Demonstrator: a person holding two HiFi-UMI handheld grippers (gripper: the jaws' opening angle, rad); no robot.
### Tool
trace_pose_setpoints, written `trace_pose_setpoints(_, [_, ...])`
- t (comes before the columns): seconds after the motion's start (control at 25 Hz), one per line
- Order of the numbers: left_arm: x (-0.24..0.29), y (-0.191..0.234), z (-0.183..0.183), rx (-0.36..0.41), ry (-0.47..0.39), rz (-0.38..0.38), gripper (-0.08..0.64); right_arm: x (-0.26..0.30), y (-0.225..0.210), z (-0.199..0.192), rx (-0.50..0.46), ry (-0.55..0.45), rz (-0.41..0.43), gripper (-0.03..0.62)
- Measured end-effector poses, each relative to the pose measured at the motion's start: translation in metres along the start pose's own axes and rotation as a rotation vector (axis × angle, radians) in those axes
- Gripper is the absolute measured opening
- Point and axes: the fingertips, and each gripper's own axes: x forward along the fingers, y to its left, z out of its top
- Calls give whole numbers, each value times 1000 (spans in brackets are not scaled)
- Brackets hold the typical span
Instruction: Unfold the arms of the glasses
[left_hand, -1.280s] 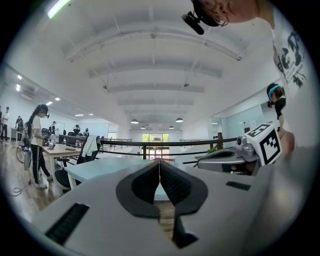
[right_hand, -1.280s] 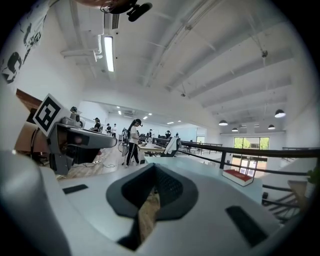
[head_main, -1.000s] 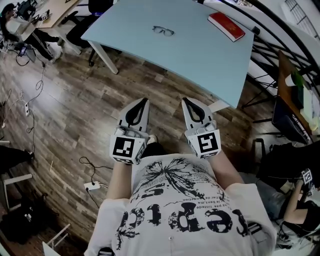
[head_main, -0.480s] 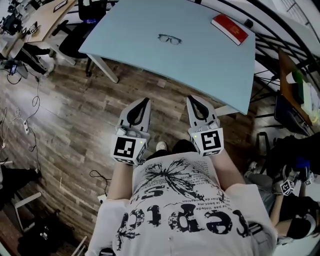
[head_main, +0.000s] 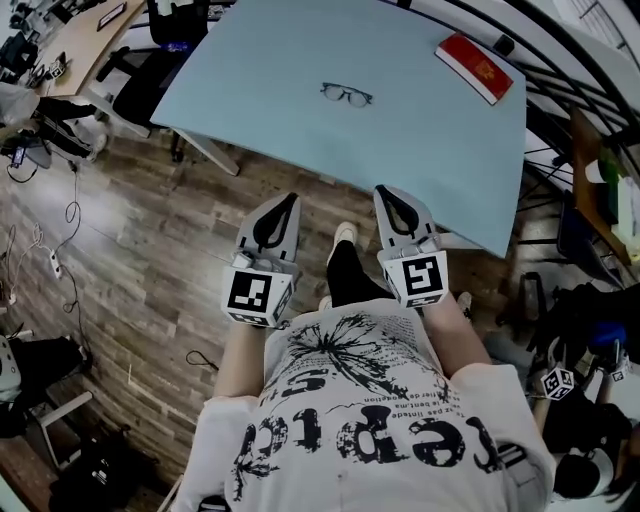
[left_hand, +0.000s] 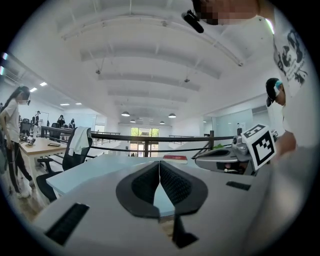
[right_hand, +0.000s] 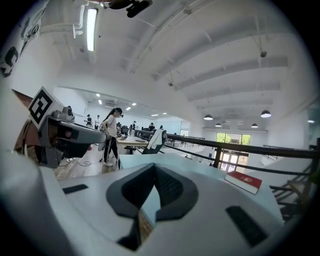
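Observation:
The black-framed glasses lie on the light blue table, near its middle, in the head view; how their arms stand is too small to tell. My left gripper and right gripper hang side by side over the wooden floor, short of the table's near edge and well away from the glasses. Both are shut and hold nothing. In the left gripper view the left gripper has its jaws closed tip to tip, and so does the right gripper in its own view. Neither gripper view shows the glasses.
A red book lies at the table's far right corner. A black railing runs behind the table on the right. An office chair stands at the table's left. Cables trail over the floor. Another person crouches at lower right.
The table and glasses have come nearer and lower in the head view as the person steps forward. Both grippers stay shut and keep their place before the body.

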Motion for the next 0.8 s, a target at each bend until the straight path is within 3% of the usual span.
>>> trace_pose_setpoints(0.56, [215, 94, 19, 25, 19, -49, 20, 171, -147, -2, 21, 15, -63, 11])
trace_pose_setpoints(0.8, [271, 114, 15, 22, 58, -98, 20, 212, -183, -19, 55, 82, -92, 11])
